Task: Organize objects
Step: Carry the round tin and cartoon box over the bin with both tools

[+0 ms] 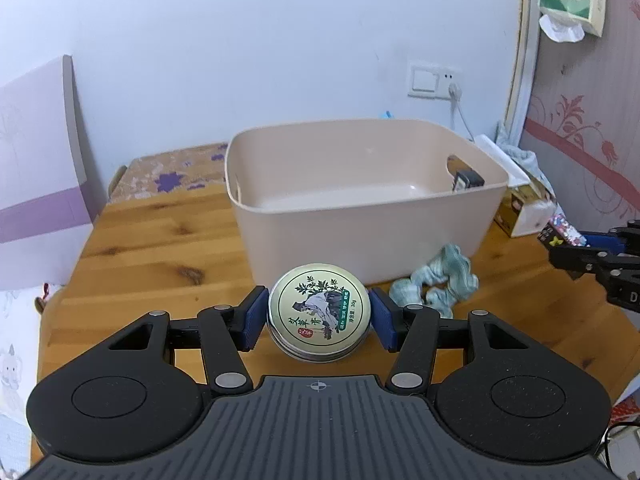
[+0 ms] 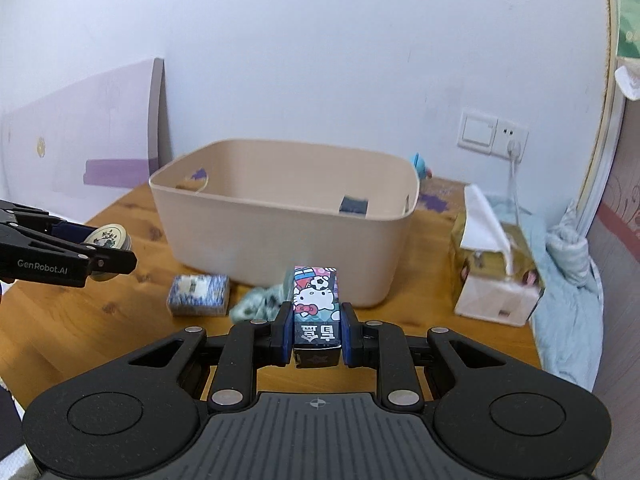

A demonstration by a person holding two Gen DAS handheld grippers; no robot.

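Here the left fingers hold a tin, the right fingers a carton; bin nearly empty, cloth and packet left on the tabletop

A beige bin stands on an orange-brown knotty wooden table, beside a gold tin printed with green leaves and a cartoon-cat-patterned box.

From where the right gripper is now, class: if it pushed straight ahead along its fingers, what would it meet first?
Probably the beige bin: its near wall stands straight ahead of the right gripper, which holds a cartoon box. The crumpled teal cloth lies lower left; depth is uncertain.
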